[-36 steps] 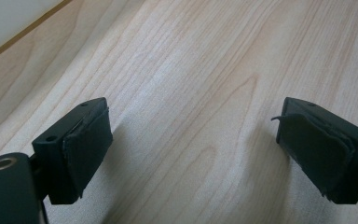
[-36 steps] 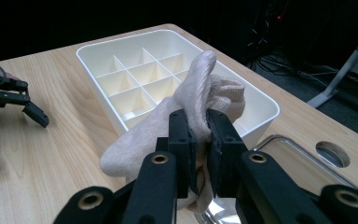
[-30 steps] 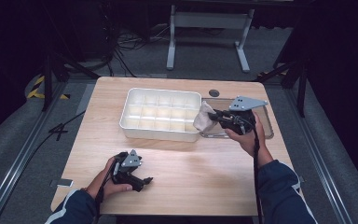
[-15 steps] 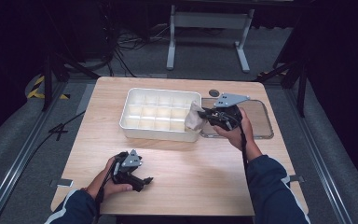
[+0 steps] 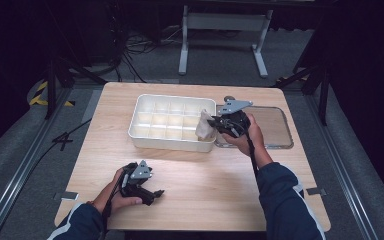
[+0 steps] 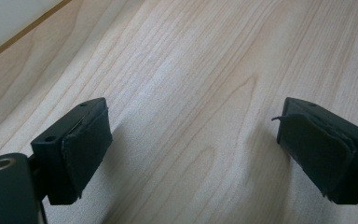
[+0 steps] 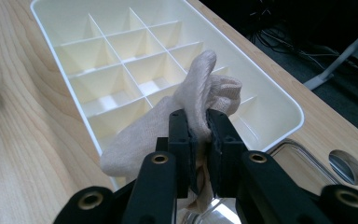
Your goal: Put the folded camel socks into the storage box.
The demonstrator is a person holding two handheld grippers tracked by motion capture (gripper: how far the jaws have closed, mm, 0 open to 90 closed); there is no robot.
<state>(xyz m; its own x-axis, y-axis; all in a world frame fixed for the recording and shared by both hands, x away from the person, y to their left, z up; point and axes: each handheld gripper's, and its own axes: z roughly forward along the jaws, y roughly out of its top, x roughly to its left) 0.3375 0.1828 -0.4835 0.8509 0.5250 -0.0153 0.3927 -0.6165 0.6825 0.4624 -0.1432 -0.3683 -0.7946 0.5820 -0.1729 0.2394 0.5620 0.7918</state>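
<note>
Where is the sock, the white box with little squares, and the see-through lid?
sock [image 7: 200, 88], right gripper view, bunched top above the jaws
white box [image 5: 145, 102], high view, left rim
see-through lid [image 5: 275, 125], high view, flat middle

I find nothing to read here — no lettering, label, brand, number or sign on anything before my jaws.

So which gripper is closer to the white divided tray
The right gripper: it holds a beige cloth over the white divided tray's right end. The left gripper rests on the table nearer the person, jaws open.
</note>
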